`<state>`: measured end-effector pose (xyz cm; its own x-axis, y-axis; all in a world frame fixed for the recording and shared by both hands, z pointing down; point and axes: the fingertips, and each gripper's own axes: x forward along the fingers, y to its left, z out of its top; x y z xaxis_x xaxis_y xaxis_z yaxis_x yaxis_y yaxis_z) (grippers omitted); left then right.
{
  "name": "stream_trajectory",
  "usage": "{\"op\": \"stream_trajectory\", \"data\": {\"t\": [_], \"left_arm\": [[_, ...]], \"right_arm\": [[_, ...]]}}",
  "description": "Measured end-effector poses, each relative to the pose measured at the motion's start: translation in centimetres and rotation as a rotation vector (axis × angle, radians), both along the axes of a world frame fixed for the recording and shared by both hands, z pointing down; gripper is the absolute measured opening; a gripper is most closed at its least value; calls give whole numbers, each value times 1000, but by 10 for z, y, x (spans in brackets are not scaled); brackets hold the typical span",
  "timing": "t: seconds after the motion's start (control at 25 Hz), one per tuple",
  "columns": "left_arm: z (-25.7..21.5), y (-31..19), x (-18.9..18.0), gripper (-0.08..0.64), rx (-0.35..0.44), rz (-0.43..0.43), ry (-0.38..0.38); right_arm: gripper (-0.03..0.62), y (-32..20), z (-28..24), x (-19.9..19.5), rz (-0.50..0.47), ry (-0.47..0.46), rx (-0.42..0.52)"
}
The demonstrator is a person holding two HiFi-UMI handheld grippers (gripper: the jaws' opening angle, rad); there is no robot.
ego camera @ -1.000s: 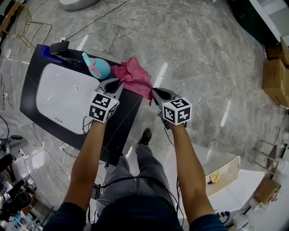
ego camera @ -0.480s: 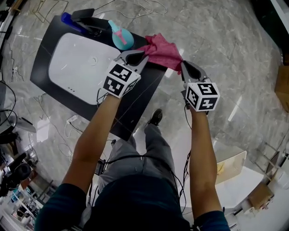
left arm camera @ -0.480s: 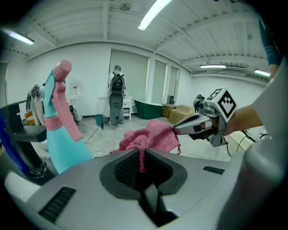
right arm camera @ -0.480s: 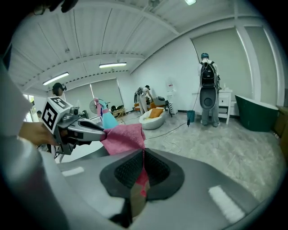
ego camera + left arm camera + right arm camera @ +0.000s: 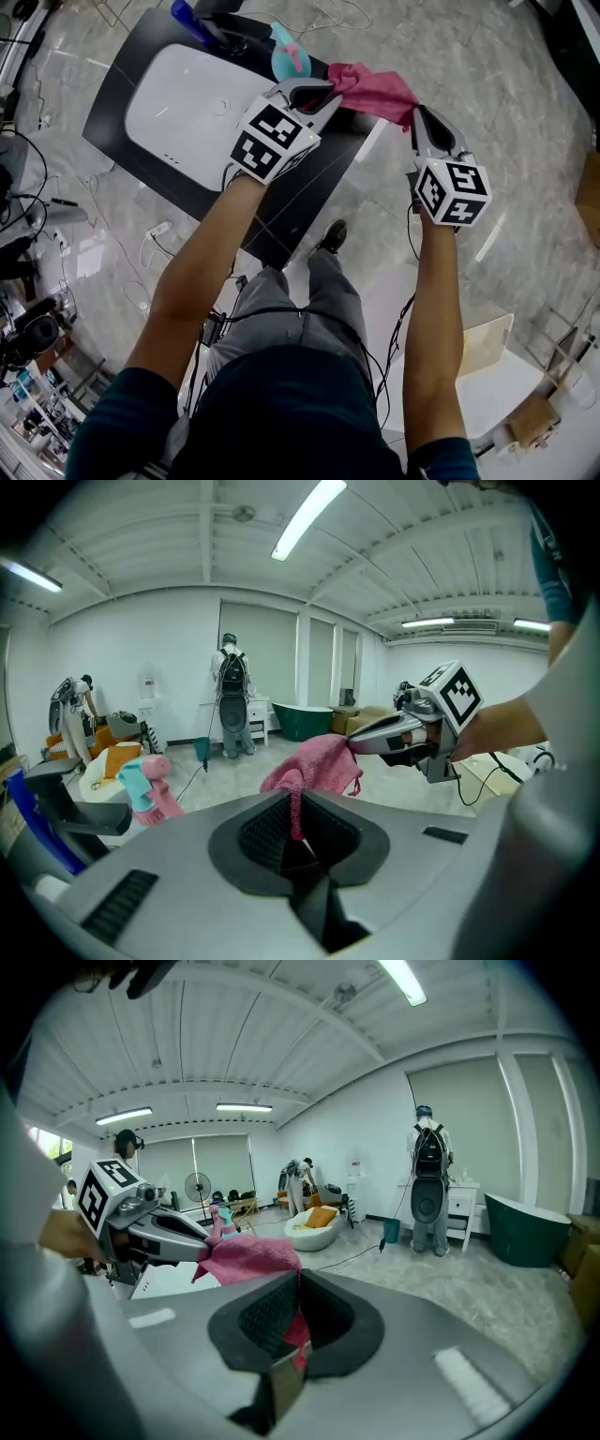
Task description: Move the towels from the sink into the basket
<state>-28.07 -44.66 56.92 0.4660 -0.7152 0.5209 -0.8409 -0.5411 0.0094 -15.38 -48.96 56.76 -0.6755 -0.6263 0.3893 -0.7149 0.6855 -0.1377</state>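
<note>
A grey marble floor fills the head view, crossed by loose cables. On it a black counter is seen at a slant, with a white sink set into its top; the basin is seen bare in this view. Two bare forearms are stretched forward from below, each ending in a marker cube. A pink towel is held up in the air between the two tools, over the counter's far right corner and the floor beside it, clear of the sink. One edge of it is clamped in the left tongs, whose jaws are closed on a thin fold of the cloth, as is shown in the left gripper view, where the towel runs from those jaws across to the right tongs. The opposite edge is pinched in the right tongs, whose jaws are pressed together on the fabric. A teal spray bottle with a pink trigger is stood on the counter's back edge, just behind the left tongs.
</note>
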Motion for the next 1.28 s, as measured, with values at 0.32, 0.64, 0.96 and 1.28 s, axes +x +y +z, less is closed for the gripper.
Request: {"op": "stream_trajectory", "data": {"t": [0.32,0.64,0.96,1.28], "left_arm": [[-55,18,-1,35,70,15,18],[-108,40,0,35,137,35,39],[-174,60,-9,35,223,46,49],[-232,88,-25,35,300,54,44]], "right_arm": [[18,12,-61,-3,10,13,96],[18,31,-122,-5,24,19,189],[18,52,-189,-13,28,40,285],[18,79,-250,-29,18,52,370]]}}
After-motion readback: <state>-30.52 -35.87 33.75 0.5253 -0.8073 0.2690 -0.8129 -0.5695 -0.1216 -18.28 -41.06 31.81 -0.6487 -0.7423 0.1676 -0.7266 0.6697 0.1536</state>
